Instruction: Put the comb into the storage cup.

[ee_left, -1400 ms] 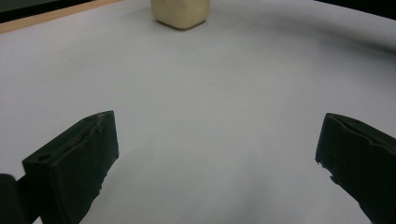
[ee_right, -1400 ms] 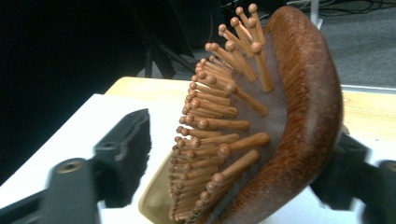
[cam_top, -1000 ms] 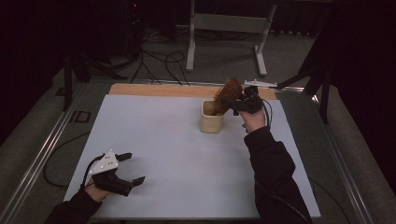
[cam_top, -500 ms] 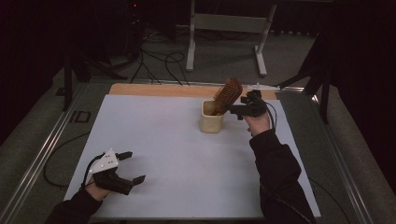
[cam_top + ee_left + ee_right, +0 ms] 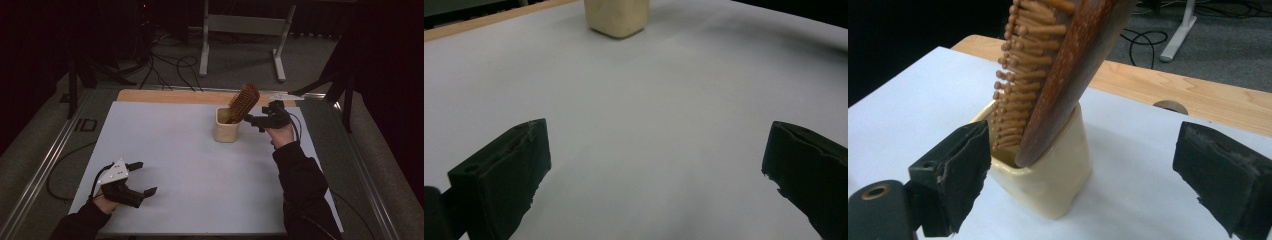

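Wooden brush (image 5: 243, 101) stands head-up in the cream cup (image 5: 226, 125), leaning toward the right gripper (image 5: 254, 120). In the right gripper view the brush (image 5: 1058, 75) rests against the rim of the cup (image 5: 1048, 180), bristles facing that gripper's left finger, and brush and cup sit just ahead of the fingers (image 5: 953, 170), nearer the left one. Those fingers are spread wide and hold nothing; nothing touches them. The white tabletop (image 5: 190, 165) carries the cup near its far edge, beside a strip of bare wood (image 5: 165, 96). Well apart, at the near left corner, the left gripper (image 5: 140, 177) rests low over the tabletop with its fingers (image 5: 504, 175) wide and bare, the cup (image 5: 616, 17) far ahead of them.
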`<action>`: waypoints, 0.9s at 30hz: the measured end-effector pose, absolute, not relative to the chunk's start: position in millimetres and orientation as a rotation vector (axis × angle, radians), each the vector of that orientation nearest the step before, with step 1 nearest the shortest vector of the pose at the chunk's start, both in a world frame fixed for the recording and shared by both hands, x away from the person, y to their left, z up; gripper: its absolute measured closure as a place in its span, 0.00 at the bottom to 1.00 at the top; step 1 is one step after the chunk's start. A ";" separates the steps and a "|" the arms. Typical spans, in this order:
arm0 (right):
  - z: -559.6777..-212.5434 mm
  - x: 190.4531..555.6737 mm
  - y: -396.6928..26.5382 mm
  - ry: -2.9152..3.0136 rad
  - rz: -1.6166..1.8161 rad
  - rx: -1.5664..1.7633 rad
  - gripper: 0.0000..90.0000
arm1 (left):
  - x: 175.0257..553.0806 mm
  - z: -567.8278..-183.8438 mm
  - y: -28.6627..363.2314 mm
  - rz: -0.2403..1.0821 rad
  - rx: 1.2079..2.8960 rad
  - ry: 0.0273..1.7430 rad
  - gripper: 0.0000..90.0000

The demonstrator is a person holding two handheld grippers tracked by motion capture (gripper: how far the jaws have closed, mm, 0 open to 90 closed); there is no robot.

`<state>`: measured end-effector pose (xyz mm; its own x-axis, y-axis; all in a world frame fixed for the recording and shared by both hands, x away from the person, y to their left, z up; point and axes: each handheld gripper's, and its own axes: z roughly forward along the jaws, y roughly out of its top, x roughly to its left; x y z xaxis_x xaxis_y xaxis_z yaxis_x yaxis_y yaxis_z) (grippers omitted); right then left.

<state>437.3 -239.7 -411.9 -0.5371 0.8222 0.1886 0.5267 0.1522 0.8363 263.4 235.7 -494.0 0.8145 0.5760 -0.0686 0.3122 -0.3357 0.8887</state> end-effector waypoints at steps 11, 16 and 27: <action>-421.6 424.9 -242.0 2.148 1.349 1.276 0.09 | 260.7 -492.7 237.0 0.317 1.944 0.653 0.00; -426.5 414.5 -244.3 2.157 1.351 1.252 0.09 | 258.9 -491.9 237.6 0.323 1.944 0.650 0.00; -436.5 398.0 -245.7 2.180 1.372 1.222 0.09 | 258.2 -492.5 238.2 0.323 1.945 0.652 0.00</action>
